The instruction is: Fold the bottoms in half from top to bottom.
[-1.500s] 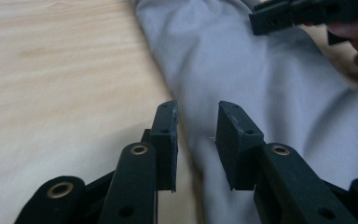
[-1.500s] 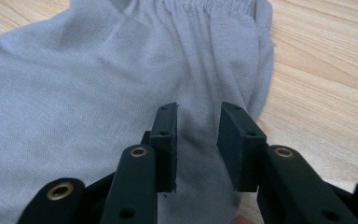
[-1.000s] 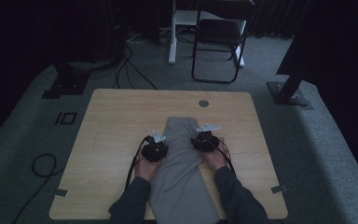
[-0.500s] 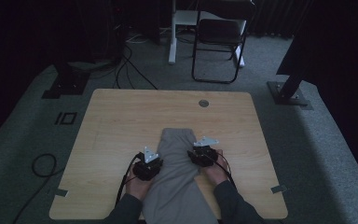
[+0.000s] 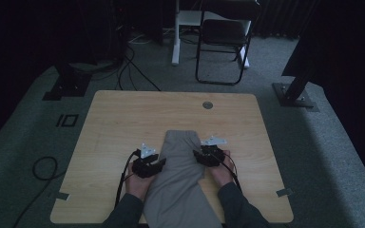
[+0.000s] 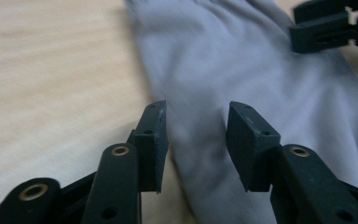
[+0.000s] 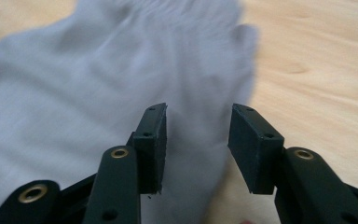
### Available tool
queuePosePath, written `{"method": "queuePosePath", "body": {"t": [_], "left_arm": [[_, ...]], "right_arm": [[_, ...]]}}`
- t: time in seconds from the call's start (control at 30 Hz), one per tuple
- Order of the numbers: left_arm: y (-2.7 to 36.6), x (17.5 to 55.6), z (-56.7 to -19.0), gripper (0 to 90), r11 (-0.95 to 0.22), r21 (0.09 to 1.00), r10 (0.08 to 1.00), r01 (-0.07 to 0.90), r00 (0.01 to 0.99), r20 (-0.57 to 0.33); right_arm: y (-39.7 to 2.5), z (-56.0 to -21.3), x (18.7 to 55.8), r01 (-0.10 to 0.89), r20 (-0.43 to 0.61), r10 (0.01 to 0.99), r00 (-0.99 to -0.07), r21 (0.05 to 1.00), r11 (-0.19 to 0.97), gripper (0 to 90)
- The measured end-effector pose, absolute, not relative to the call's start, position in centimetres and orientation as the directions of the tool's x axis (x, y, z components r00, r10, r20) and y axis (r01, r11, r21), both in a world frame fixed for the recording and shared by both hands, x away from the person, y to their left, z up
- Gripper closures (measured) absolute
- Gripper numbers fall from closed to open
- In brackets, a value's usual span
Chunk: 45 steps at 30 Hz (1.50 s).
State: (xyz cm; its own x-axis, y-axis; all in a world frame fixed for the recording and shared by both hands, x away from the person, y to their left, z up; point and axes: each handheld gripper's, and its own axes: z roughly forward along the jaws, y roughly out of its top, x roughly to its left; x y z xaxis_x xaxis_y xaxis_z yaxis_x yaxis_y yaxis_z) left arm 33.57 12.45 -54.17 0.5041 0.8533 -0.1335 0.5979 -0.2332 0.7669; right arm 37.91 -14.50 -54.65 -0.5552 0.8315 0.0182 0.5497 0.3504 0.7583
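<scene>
Gripper jaws stand apart on both sides of the grey cloth (image 5: 180, 175), which lies lengthwise on the near half of the wooden surface (image 5: 123, 118) and runs off its near edge. Left gripper (image 6: 196, 144) straddles the cloth's left edge; right gripper (image 7: 196, 147) straddles its right edge. Judging by this, the step is lining up a grasp; next, each should close on its edge. Both forearms enter from the near side, hands low and angled inward.

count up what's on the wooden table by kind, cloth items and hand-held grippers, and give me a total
Grey cloth: 1
Grippers: 2, the left gripper and the right gripper, each with its tongs open at an edge of the cloth
Total: 3
</scene>
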Motion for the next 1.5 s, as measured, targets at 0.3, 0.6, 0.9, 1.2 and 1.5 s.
{"method": "queuePosePath", "body": {"t": [0.3, 0.6, 0.9, 1.2, 1.5], "left_arm": [[10.5, 38.7, -54.0, 52.0, -0.242, 0.728, 0.882, 0.642, 0.458, -0.110], [9.3, 40.6, -54.9, 50.6, -0.266, 0.704, 0.902, 0.659, 0.428, -0.060], [8.8, 41.6, -54.3, 72.3, -0.319, 0.664, 0.882, 0.677, 0.467, -0.053], [9.7, 42.8, -54.1, 87.0, -0.264, 0.663, 0.895, 0.701, 0.434, -0.103], [11.2, 44.1, -47.6, 87.2, -0.204, 0.775, 0.899, 0.598, 0.428, -0.094]], "right_arm": [[-14.4, -53.6, 40.9, 0.622, 0.098, 0.875, -0.473, 0.741, 0.254, 50.7], [-12.3, -54.7, 42.8, 0.649, 0.019, 0.879, -0.477, 0.682, 0.337, 48.6], [-11.4, -54.0, 44.3, 0.671, 0.033, 0.858, -0.512, 0.639, 0.376, 76.8], [-12.1, -54.0, 46.5, 0.721, 0.167, 0.850, -0.499, 0.624, 0.301, 88.0], [-12.5, -47.9, 47.9, 0.615, 0.177, 0.832, -0.526, 0.754, 0.229, 88.3]]}}
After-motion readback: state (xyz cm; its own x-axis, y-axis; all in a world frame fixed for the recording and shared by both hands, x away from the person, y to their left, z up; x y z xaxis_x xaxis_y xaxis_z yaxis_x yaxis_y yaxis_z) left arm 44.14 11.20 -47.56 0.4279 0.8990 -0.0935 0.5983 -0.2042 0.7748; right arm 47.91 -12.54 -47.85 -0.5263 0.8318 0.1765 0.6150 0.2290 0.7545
